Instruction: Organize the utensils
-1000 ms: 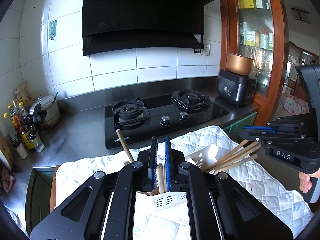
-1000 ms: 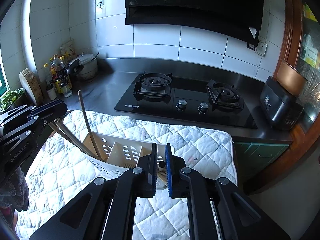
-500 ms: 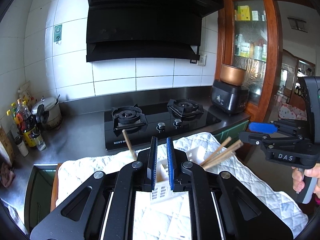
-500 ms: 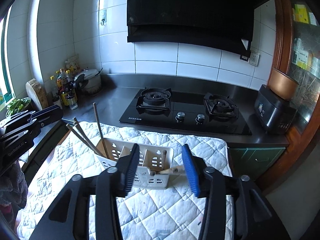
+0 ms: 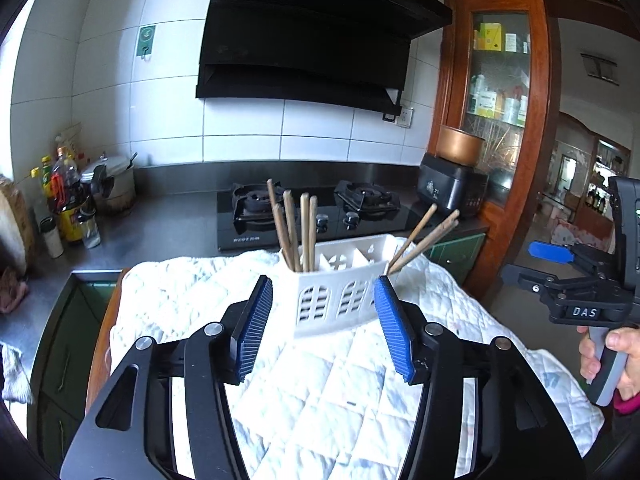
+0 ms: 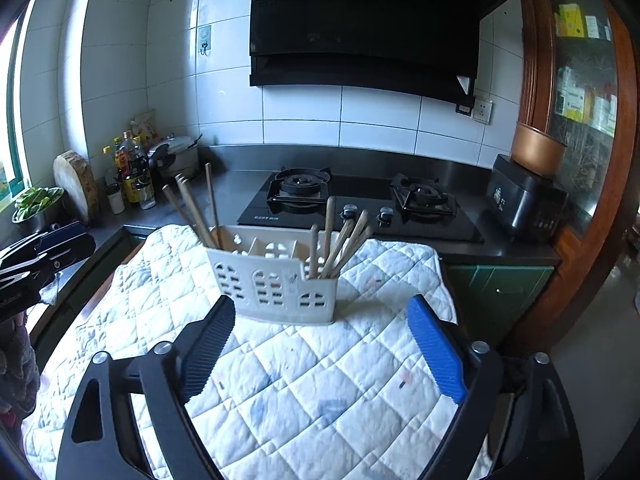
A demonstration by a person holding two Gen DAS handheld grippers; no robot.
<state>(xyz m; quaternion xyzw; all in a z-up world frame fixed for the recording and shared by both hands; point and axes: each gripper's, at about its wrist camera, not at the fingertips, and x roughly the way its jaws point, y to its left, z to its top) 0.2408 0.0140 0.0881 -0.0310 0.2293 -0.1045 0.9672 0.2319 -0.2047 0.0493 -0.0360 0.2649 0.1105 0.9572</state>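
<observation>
A white slotted utensil holder stands on a quilted white cloth. Several wooden chopsticks stand in one end compartment. A few more chopsticks lean out of the other end. My left gripper is short of the holder, its jaws opening, with nothing between the pads. My right gripper is also back from the holder, jaws opening wide and empty. In the left wrist view a hand holds the right gripper at the right edge. The left gripper shows at the left edge of the right wrist view.
Behind the cloth a black gas hob sits in a steel counter under a range hood. Bottles, a pot and a round cutting board stand at the left. A black cooker and a wooden cabinet are on the right.
Both grippers were shut on chopsticks at the holder. They have let go, opened and pulled back toward the near edge; the chopsticks now stand in the holder.
</observation>
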